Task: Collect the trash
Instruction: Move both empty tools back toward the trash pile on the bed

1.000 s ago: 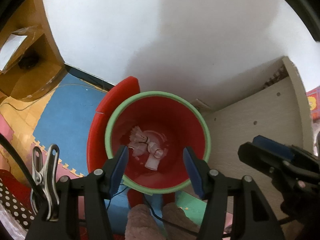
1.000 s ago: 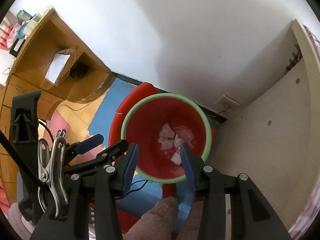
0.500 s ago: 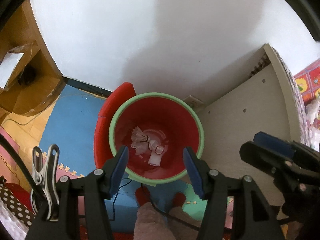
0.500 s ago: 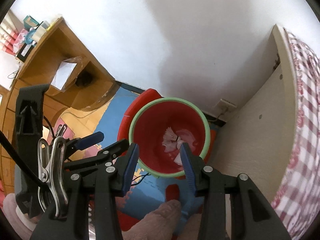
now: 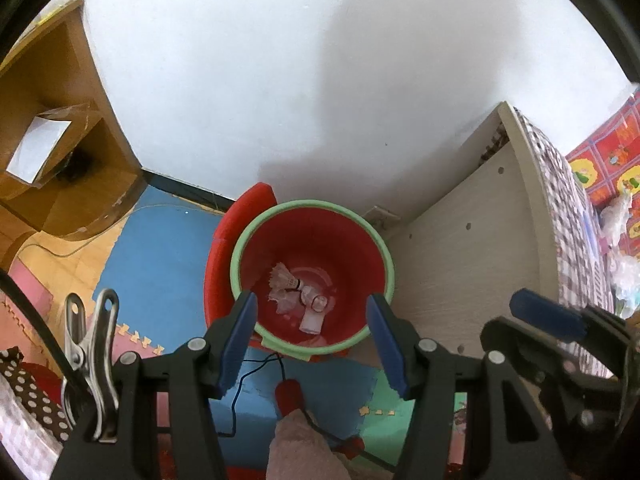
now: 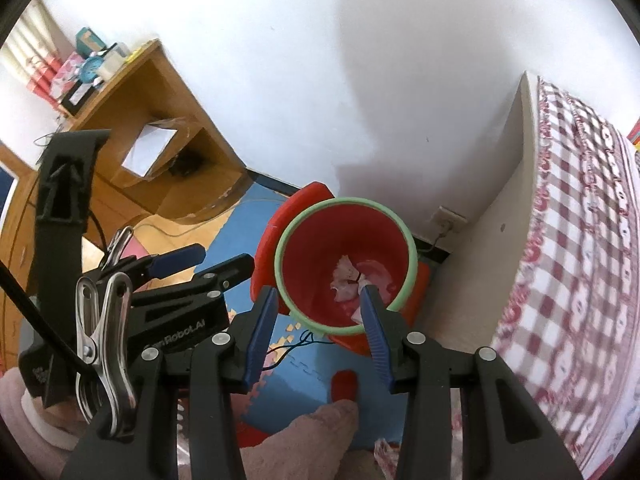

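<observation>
foam floor mats (image 5: 160,264) under red bin (image 5: 344,240) holding trash (image 5: 298,292); both grippers' jaws released, empty

A red plastic bucket with a green rim (image 5: 240,264) is standing ahead of both tongs, holding a white feathered shuttlecock (image 5: 285,278) and crumpled white paper scraps (image 5: 311,322).

In the right wrist view, lower centre, the right finger (image 6: 374,326) covers part of the scraps (image 6: 352,280) in the bin (image 6: 288,248). The bed (image 6: 580,280) at right is blurred and cut by the edge. Shelf items (image 6: 86,68), upper left, are too small to identify.
</observation>
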Tool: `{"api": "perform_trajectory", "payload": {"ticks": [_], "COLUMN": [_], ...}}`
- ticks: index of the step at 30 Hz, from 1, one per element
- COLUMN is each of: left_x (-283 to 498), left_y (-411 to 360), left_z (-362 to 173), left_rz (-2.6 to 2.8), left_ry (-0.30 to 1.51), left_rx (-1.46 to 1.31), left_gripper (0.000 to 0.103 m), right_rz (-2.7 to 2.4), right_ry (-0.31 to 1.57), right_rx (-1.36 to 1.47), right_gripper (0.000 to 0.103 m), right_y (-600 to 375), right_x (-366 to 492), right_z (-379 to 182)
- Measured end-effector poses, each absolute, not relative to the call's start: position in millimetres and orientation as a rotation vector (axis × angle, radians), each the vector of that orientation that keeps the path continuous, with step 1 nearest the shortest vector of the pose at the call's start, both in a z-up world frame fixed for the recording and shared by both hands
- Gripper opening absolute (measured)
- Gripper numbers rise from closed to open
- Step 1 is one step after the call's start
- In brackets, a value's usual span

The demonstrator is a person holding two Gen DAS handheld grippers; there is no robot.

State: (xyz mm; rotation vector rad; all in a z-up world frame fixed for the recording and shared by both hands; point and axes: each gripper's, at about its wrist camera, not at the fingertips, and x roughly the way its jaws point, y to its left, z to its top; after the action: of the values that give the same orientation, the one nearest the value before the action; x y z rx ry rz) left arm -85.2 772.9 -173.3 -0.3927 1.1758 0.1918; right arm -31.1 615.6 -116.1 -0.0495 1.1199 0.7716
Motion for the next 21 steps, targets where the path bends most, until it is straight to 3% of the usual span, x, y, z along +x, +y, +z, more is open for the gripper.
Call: {"api": "perform_trajectory", "payload": {"ticks": [21], "left_x": [-142.8], "left_y": [688.0], "left_z": [-80.0], "left_rz": [0.212], "left_ry": [1.142], "left_rx": [-0.28], "left_gripper": [0.06], "right_rz": [0.793], "right_ry": [0.934], "right_rx": [0.037], "right_gripper": [0.044], "right_y": [496.0], "right_x": [-112.8], "right_z": [-46.6]}}
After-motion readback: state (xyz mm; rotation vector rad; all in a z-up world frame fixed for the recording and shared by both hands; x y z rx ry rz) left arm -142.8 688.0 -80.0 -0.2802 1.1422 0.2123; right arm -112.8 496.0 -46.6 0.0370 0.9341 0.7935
